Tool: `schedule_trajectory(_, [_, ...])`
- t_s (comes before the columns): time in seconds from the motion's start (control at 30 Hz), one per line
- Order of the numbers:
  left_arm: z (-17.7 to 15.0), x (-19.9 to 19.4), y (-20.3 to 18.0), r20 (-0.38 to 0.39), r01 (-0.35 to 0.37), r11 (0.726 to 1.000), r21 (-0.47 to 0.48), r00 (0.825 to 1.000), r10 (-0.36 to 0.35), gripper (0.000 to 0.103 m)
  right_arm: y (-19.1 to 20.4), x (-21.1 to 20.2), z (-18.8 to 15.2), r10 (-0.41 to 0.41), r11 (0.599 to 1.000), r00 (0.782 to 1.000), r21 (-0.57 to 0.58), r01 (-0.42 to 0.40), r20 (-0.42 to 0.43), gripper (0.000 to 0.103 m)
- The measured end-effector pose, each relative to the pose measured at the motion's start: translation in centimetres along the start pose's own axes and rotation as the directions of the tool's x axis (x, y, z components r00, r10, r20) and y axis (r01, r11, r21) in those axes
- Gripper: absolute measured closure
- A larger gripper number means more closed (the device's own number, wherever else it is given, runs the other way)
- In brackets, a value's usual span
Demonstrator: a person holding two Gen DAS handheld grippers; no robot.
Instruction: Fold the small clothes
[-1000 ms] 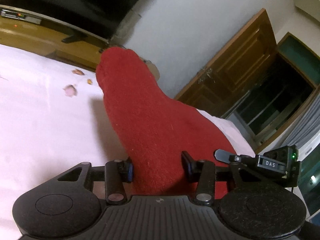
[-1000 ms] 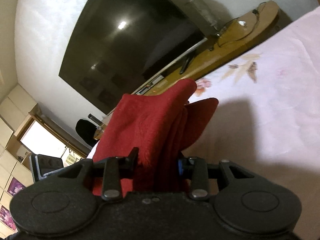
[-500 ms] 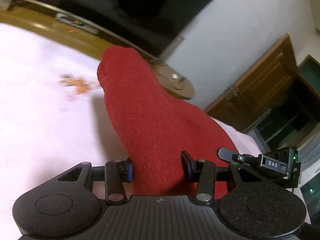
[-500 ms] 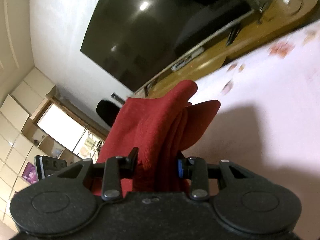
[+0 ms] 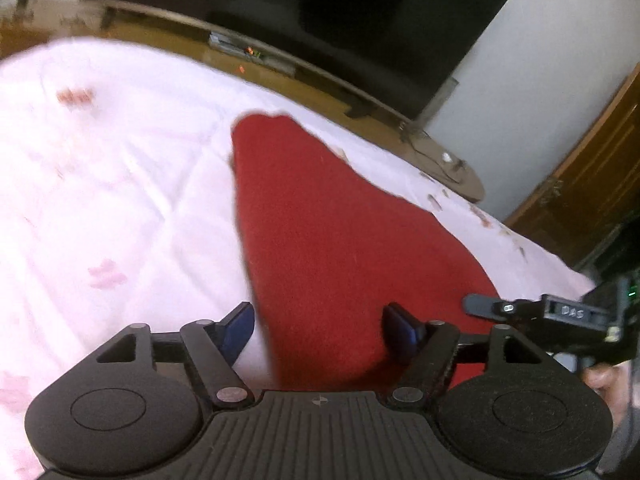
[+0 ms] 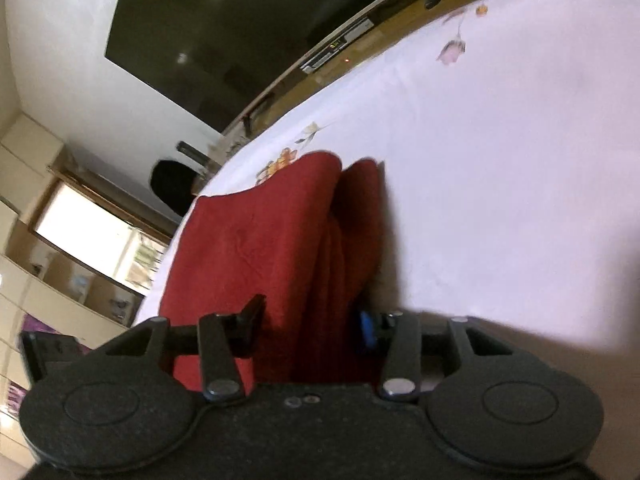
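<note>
I see the bed first: a pale pink bedsheet (image 5: pixel 132 184) with faint flower prints fills most of both wrist views, and it runs up to its far edge, where a long wooden TV bench (image 5: pixel 320 76) stands against the wall. Above the bench hangs a big dark television (image 5: pixel 320 12); in the right wrist view the same screen (image 6: pixel 224 32) shows ceiling lights reflected in it. A small set-top box (image 6: pixel 340 50) with lit indicators sits on the bench. Off the right side of the bed I can make out a brown wooden door (image 5: pixel 592 176).

The red garment (image 5: pixel 336 248), a soft fleecy piece of small clothing, lies on the sheet toward the middle of the bed, its far end tapering toward the bench. From the right wrist camera the cloth (image 6: pixel 256 248) looks doubled over, with a raised fold running along its right side.

My left gripper (image 5: pixel 320 324) has its fingers spread wide on either side of the near end of the garment; the left pad (image 5: pixel 238 328) stands apart from the cloth, so nothing is clamped. My right gripper (image 6: pixel 310 320) has its fingers drawn in against the bunched near edge of the cloth, pinching it between them.
</note>
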State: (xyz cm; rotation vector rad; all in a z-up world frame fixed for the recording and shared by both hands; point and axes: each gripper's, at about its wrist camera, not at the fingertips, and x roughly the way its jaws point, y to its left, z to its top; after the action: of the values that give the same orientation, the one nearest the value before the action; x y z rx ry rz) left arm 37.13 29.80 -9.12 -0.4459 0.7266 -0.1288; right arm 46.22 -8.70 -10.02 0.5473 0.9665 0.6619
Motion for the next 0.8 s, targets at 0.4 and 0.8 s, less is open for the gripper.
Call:
schedule_trajectory(0.4, [-2.3,-3.4,-1.3,0.057,-0.089,0.996,0.024,0.995,0.088,0.031,9.3,-2.9,-2.8,-0.198,0.855,0.973,-0.465,0.229,0.115,0.057])
schedule_trajectory(0.8, [-3.1,-2.1,-0.8,0.054,-0.110,0.994,0.013,0.993,0.109,0.018,6.1,0.1,-3.0,-0.367,0.845,0.929,-0.398,0.356,0.053,0.042])
